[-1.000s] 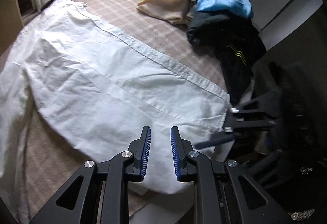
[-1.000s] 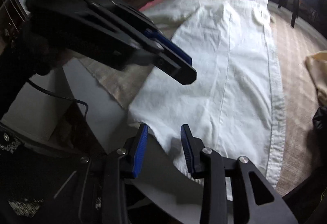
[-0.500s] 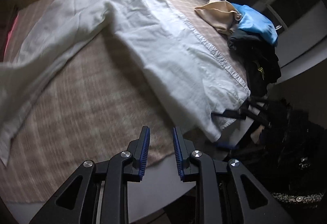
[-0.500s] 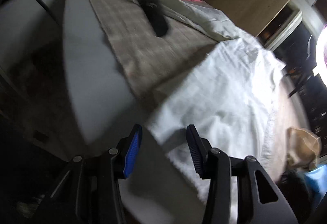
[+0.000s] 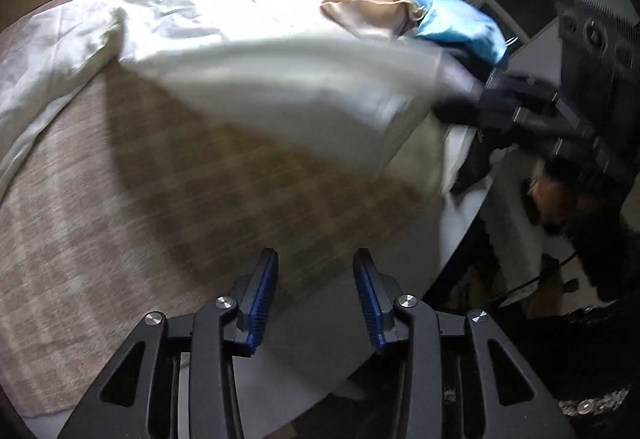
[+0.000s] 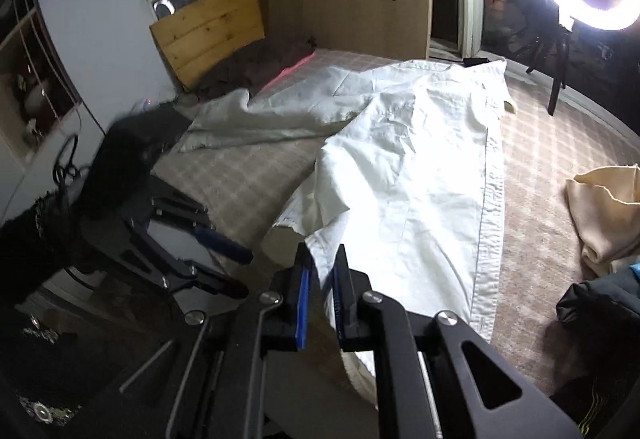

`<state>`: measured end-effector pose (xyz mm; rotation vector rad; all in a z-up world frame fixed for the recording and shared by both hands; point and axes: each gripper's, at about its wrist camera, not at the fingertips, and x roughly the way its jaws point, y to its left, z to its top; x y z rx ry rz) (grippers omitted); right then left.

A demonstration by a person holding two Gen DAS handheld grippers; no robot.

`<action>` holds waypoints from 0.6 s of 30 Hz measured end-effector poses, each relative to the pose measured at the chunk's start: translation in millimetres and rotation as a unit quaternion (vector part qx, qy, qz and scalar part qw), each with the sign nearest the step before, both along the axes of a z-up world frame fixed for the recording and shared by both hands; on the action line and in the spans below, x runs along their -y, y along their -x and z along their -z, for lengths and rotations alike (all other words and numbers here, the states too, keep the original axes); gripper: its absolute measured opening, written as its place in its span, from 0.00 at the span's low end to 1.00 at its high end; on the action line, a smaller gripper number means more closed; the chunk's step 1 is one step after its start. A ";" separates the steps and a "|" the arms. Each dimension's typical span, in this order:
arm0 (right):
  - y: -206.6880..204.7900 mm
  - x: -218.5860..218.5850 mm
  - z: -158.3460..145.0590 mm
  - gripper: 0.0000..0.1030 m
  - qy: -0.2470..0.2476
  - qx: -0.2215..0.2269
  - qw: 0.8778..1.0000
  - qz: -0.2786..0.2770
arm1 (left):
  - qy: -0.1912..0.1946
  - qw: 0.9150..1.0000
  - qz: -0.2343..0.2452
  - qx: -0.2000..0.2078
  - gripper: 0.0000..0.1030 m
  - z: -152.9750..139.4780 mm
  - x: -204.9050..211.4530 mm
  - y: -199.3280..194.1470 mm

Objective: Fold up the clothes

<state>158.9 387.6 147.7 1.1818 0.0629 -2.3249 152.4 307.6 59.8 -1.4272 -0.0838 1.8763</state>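
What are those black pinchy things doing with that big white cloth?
A person is folding clothes with a gripper in each hand. The right gripper is shut on the near edge of the white garment and holds that end up off the checked surface. The left gripper is open, holds nothing and hangs over the bare part. A beige garment, a blue garment and a dark garment wait in a pile at the side.

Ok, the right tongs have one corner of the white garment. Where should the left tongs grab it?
Probably the hem's other corner, hanging free just below the right tongs. The white garment is lifted off the checked cloth there, so that edge is exposed, though blurred. Bring the open left tongs in from the near table edge, jaws straddling the hem.
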 end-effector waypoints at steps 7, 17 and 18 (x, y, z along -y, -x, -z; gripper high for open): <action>18.8 9.6 38.1 0.11 0.008 0.059 0.998 -0.010 | 0.011 1.000 -0.012 0.000 0.36 -0.8 5.4 2.0; 20.3 2.3 44.9 0.12 0.034 0.085 0.996 -0.020 | -0.008 1.000 -0.020 0.010 0.47 -1.8 -10.7 10.3; 19.4 3.2 45.4 0.12 0.033 0.087 0.995 -0.022 | -0.004 1.000 -0.020 0.007 0.47 -1.8 -13.1 12.3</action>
